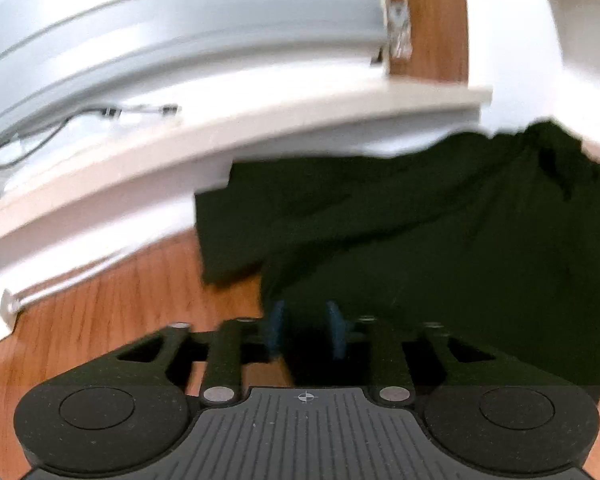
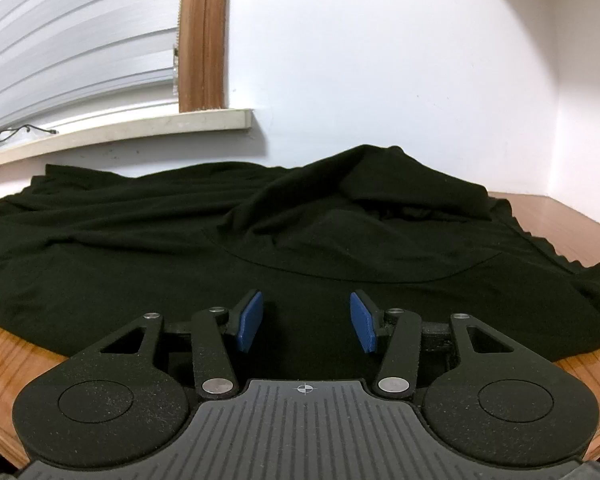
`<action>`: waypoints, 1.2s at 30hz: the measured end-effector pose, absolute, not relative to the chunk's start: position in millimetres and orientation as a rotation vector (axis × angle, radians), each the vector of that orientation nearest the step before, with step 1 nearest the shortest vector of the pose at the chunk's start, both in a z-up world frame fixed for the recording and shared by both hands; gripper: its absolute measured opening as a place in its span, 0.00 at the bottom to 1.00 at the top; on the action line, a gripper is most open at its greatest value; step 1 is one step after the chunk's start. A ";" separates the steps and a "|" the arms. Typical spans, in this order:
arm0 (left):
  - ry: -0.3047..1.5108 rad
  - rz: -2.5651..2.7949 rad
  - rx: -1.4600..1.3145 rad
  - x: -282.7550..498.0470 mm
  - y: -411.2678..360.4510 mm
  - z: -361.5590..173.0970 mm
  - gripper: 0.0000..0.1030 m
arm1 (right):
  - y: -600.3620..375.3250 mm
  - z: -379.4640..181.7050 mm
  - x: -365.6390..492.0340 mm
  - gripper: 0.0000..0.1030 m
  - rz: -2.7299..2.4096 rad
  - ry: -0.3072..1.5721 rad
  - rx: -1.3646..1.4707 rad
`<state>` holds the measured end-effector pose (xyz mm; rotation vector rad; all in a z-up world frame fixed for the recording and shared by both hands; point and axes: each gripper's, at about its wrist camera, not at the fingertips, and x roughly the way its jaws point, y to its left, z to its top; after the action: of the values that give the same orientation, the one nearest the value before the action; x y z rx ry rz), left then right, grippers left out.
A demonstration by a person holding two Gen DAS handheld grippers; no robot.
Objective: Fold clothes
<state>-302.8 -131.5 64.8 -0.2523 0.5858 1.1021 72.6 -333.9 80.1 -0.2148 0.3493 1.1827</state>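
Home room — window sill (image 2: 140,126), wooden table (image 2: 560,212).

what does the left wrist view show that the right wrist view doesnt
Only the left wrist view shows the left gripper, its blue pads close together with dark fabric between them, so it seems shut on a lifted edge of the garment, and bare wooden floor or tabletop beneath it. The picture is blurred.

Only the right wrist view shows the right gripper, open and low over the garment, which lies rumpled and spread on the wooden surface, plus the room corner.

Both share the dark garment, the white sill, the slatted blind and the wooden frame.
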 end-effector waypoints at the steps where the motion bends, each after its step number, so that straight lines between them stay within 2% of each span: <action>1: 0.570 1.080 -0.243 -293.0 -130.5 67.9 0.54 | -333.8 80.3 72.7 0.48 1.182 0.350 -0.216; 3: 0.538 1.037 -0.225 -273.5 -128.4 74.2 0.66 | -333.1 80.7 72.2 0.48 1.180 0.350 -0.221; 6: 0.475 0.943 -0.235 -237.9 -118.0 75.3 0.75 | -330.9 82.1 70.0 0.48 1.180 0.343 -0.256; 12: 0.460 0.797 -0.339 -176.4 -86.6 52.3 0.75 | -344.1 84.6 82.5 0.48 1.201 0.369 -0.275; 23: 0.536 0.882 -0.371 -187.3 -91.8 35.0 0.76 | -363.8 86.1 84.7 0.49 1.215 0.378 -0.277; 28: 0.572 0.903 -0.366 -187.3 -103.8 34.1 0.79 | -371.6 85.2 84.8 0.50 1.225 0.376 -0.268; 30: 0.583 0.904 -0.364 -186.7 -106.4 34.3 0.83 | -369.7 86.6 87.3 0.54 1.226 0.387 -0.272; 33: 0.586 0.885 -0.367 -186.6 -106.7 34.6 0.88 | -366.3 92.8 95.0 0.55 1.234 0.438 -0.269; 36: 0.589 0.881 -0.365 -186.1 -106.9 34.9 0.89 | -365.0 107.7 105.9 0.54 1.240 0.454 -0.208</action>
<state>-186.1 -106.9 34.9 -0.3647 0.5894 0.8810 105.9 -365.0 107.7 -0.2077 0.4539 1.2396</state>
